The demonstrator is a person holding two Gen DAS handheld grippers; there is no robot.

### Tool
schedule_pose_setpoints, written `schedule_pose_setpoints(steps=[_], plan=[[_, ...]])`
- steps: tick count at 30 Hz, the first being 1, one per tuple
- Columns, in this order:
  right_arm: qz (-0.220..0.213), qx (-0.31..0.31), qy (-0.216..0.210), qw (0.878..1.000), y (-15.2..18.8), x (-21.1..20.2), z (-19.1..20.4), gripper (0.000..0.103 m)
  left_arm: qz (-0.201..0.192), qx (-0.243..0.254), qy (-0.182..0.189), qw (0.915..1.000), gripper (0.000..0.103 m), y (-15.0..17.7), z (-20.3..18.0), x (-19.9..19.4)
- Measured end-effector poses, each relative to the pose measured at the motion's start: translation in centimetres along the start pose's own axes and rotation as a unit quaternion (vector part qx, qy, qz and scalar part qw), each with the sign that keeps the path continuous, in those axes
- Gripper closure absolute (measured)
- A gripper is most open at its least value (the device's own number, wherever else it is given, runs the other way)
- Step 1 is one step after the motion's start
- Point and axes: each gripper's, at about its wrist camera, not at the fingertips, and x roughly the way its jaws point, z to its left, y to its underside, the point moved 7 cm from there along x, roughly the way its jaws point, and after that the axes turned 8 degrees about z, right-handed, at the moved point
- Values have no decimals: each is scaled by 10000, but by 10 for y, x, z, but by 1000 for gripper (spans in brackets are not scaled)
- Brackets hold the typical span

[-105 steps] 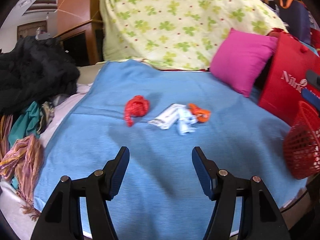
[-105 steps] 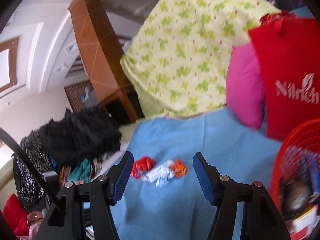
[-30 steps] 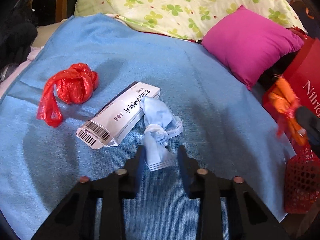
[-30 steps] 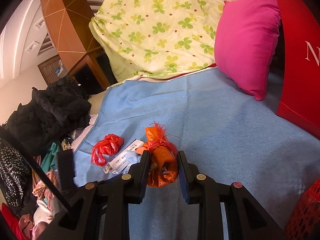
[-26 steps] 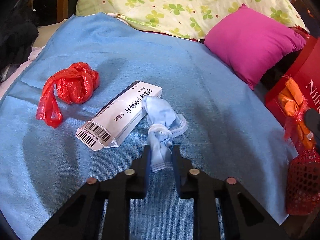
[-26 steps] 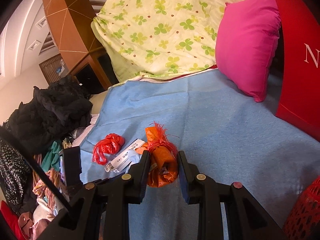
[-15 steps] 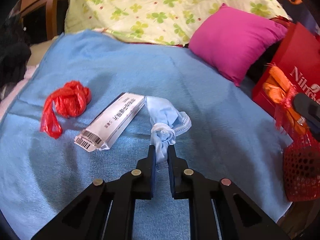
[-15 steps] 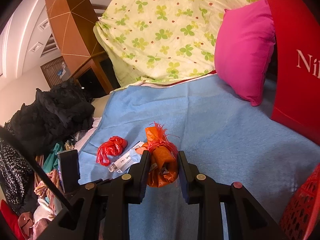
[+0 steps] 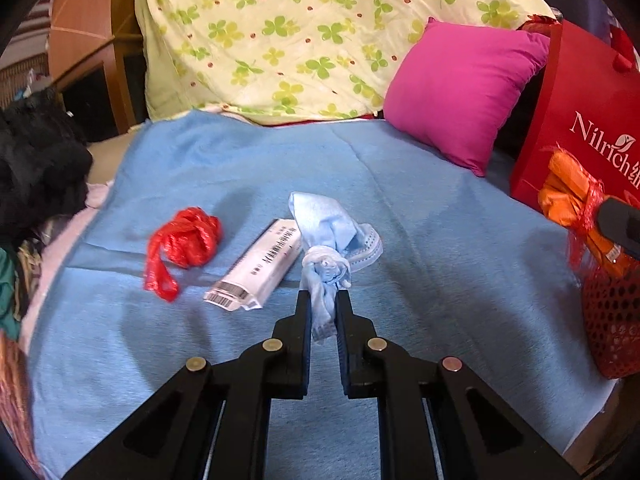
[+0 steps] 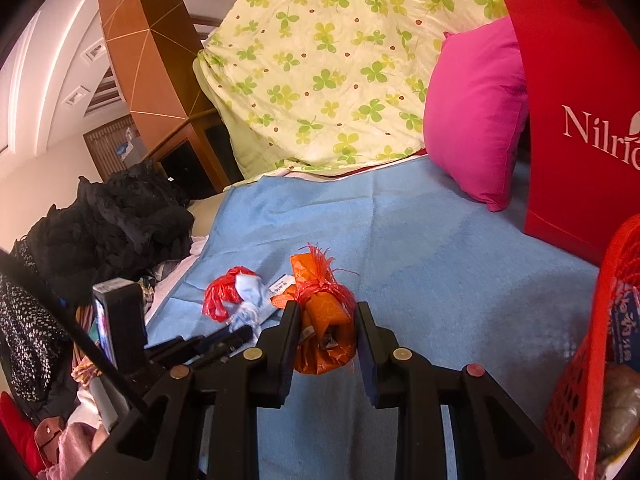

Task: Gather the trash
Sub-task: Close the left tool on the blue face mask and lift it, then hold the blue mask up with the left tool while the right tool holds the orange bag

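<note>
A knotted blue face mask (image 9: 328, 248) is pinched in the left hand-held gripper (image 9: 323, 306) above the blue blanket (image 9: 420, 208), while the right hand-held gripper (image 10: 326, 320) clamps an orange wrapper bundle (image 10: 324, 320) near the red basket (image 10: 592, 340).

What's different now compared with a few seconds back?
Both grippers were open over the trash. Now the left gripper has closed on the knotted blue mask and begun lifting it; the right gripper carries the orange packet toward the red basket. The red bag and white box stayed put.
</note>
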Motion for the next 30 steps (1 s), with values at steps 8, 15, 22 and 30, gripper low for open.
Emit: schedule_pose_setpoints(steps=[8, 15, 22, 30], plan=[[-61, -116, 119, 9998, 9, -14, 0, 74, -240, 127, -264, 9993, 91, -1, 2, -16], [-34, -239, 194, 9995, 10, -15, 3, 74, -415, 268, -268, 9984, 91, 0, -7, -29], [10, -282, 291, 9992, 10, -13, 1, 74, -540, 328, -264, 9977, 91, 4, -12, -44], [1, -395, 350, 9986, 10, -18, 4, 74, -641, 430, -265, 9967, 91, 7, -16, -55]])
